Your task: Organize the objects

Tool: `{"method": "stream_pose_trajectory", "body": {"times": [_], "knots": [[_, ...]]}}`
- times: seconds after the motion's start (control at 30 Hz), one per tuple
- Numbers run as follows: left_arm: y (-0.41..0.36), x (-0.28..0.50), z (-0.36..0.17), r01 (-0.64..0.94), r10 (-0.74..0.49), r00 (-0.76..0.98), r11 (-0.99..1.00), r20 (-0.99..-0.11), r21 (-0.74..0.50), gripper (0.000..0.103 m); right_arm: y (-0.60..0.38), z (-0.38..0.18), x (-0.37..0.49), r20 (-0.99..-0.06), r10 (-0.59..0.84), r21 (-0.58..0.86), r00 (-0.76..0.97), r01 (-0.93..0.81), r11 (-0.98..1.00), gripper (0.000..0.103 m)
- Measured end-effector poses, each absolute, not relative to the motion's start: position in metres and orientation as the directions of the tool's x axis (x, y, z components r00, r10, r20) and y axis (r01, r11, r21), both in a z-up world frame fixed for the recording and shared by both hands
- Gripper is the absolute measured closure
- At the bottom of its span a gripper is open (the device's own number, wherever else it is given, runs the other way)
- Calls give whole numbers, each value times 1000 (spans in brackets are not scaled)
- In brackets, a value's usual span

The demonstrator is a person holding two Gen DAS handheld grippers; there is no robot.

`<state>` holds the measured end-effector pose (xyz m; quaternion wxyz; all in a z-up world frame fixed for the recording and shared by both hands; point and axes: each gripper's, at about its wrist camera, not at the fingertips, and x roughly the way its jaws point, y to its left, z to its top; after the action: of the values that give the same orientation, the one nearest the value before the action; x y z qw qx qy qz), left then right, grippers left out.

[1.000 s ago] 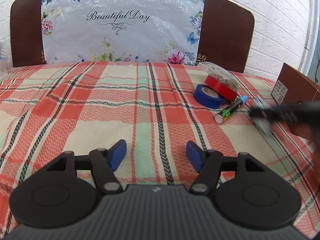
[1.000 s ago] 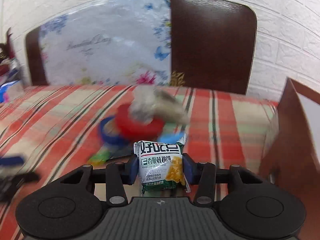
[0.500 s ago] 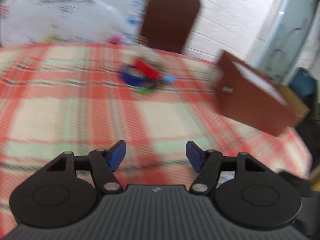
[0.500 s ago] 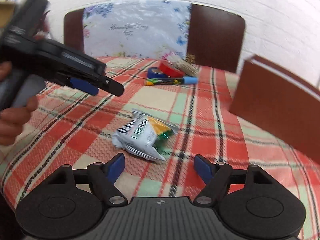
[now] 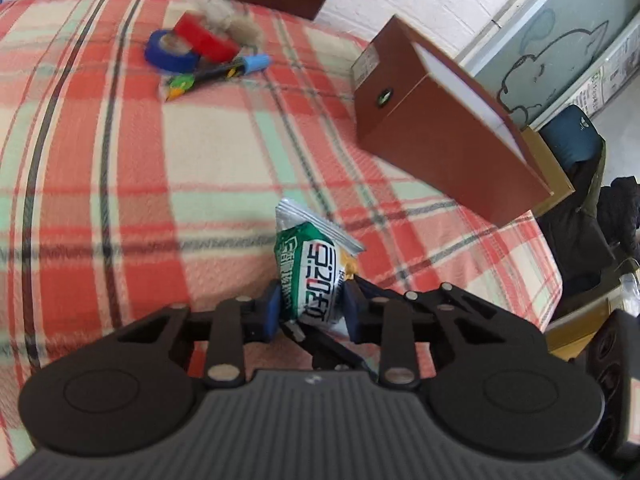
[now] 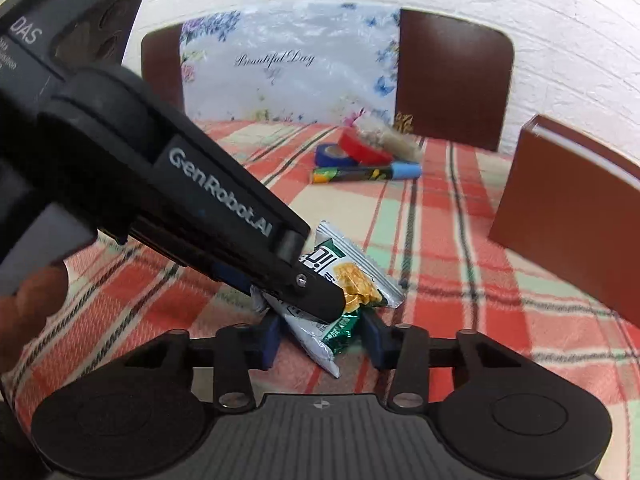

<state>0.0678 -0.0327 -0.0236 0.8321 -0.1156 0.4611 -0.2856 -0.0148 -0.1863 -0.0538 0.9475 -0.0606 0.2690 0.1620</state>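
A green and white snack packet stands pinched between the blue pads of my left gripper, which is shut on it. In the right wrist view the same packet lies between the pads of my right gripper, whose jaws have narrowed around its lower end. The left gripper's black body crosses that view from the upper left and hides part of the packet. A brown box with its open side facing right stands beyond the packet.
A blue tape roll, a red tape roll, a fluffy beige thing and a marker with a blue cap lie together at the far side of the plaid cloth. The table edge drops off at right.
The right gripper let the packet drop onto the cloth and opened. The left gripper swung right, came down and shut on the packet. The right jaws have since narrowed around it.
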Motion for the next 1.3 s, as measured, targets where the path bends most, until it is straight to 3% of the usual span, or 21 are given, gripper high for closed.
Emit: {"method": "stream_pose_trajectory", "body": {"times": [0.3, 0.47, 0.5, 0.53, 0.67, 0.73, 0.87, 0.93, 1.03, 1.13, 1.23, 1.27, 1.3], "knots": [[-115, 103, 65, 591, -672, 495, 725, -550, -354, 70, -243, 7, 12, -247, 52, -147, 968, -90, 985, 62], [-176, 137, 72, 654, -691, 490, 694, -532, -299, 69, -290, 15, 52, -241, -47, -117, 969, 19, 993, 62], [-186, 144, 68, 653, -684, 499, 700, -533, -288, 67, -297, 12, 61, -248, -68, -119, 966, 39, 992, 59], [-196, 150, 64, 645, -666, 510, 715, -544, -271, 62, -302, 9, 71, -268, -89, -126, 959, 57, 990, 49], [-205, 165, 43, 595, -610, 512, 759, -604, -263, 56, -318, 2, 74, -300, -107, -50, 948, 96, 994, 49], [-196, 157, 47, 604, -645, 498, 737, -579, -302, 55, -317, 2, 59, -267, -96, -12, 959, 96, 995, 48], [-179, 126, 53, 643, -650, 534, 727, -541, -240, 56, -303, -3, 22, -216, -85, 25, 973, 93, 995, 48], [-165, 113, 51, 644, -644, 552, 733, -530, -219, 56, -293, -9, 7, -231, -44, 54, 972, 58, 997, 48], [-135, 107, 34, 602, -611, 557, 764, -562, -234, 56, -272, -27, 2, -335, 47, 82, 941, -21, 996, 48], [-96, 111, -1, 497, -494, 576, 844, -652, -200, 56, -244, -45, 12, -464, 128, 76, 876, -104, 992, 48], [-41, 116, -36, 354, -342, 604, 924, -720, -143, 60, -216, -51, 21, -516, 197, 66, 834, -190, 979, 47], [-20, 114, -38, 344, -341, 637, 928, -691, -141, 62, -212, -51, 28, -525, 212, 55, 824, -216, 975, 46], [-4, 111, -37, 318, -304, 678, 942, -670, -105, 58, -204, -51, 35, -533, 221, 44, 817, -234, 971, 46]]}}
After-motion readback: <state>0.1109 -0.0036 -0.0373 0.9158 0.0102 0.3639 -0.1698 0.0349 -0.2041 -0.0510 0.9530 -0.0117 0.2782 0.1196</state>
